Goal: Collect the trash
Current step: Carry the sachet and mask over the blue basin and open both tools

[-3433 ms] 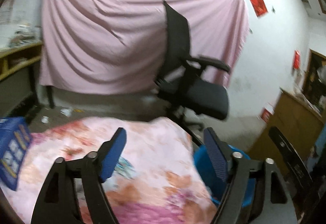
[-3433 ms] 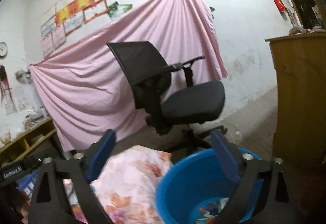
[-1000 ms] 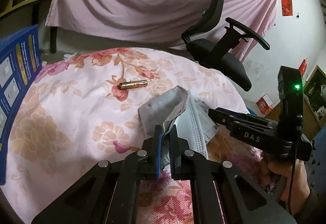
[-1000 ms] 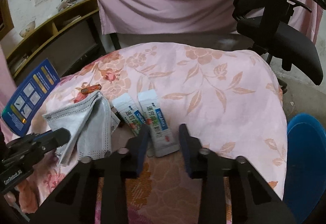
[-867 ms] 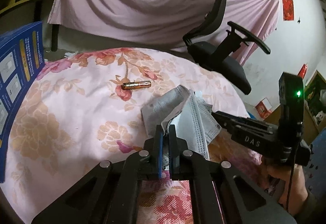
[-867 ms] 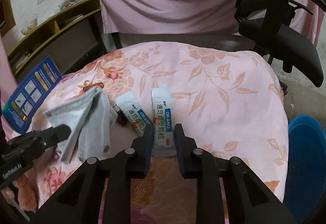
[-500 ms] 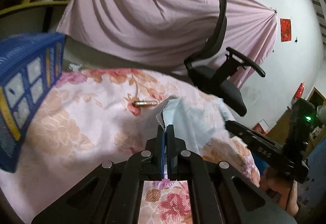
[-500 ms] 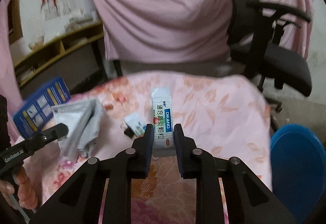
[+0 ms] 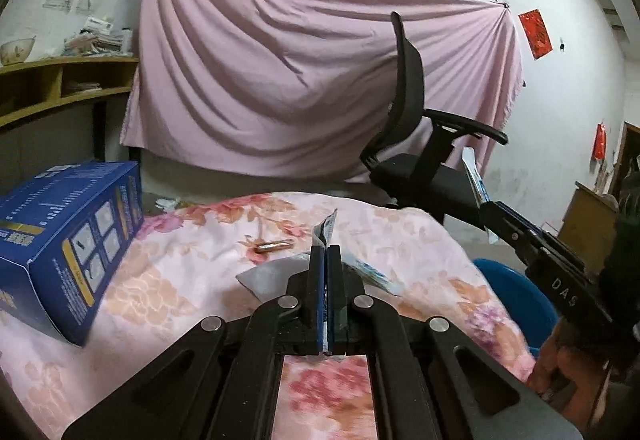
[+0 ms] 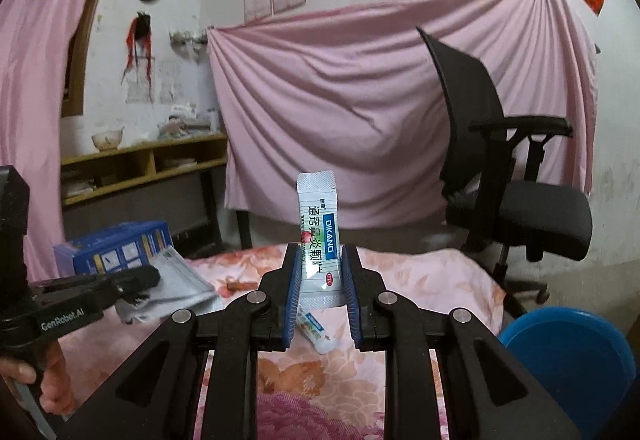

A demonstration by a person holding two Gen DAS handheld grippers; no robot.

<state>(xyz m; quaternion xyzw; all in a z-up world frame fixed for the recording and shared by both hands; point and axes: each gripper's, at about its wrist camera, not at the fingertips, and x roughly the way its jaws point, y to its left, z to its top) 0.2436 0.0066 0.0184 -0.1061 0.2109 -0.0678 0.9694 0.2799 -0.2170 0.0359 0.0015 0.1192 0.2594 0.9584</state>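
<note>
My left gripper [image 9: 326, 260] is shut on a grey face mask [image 9: 272, 276], one edge of which pokes up past the pads. From the right wrist view, the mask [image 10: 180, 284] hangs from the left gripper [image 10: 148, 278] just above the floral tablecloth [image 10: 420, 280]. My right gripper [image 10: 319, 260] is shut on a white sachet with a blue label [image 10: 318, 232], held upright off the table; the same sachet [image 9: 474, 175] shows at the right gripper's tip [image 9: 492, 215]. Another sachet [image 10: 316, 328] and a small battery [image 9: 272, 247] lie on the cloth.
A blue carton [image 9: 68, 240] stands on the table's left side. A blue basin [image 10: 568, 360] sits low beyond the table's right edge. Behind the table are a black office chair [image 10: 500, 175], a pink hanging sheet [image 9: 280, 79] and wooden shelves [image 10: 152, 163].
Both grippers closed, the left on the mask and the right on one sachet, then rose and tilted up, lifting both off the cloth. The other sachet and the battery stayed put.
</note>
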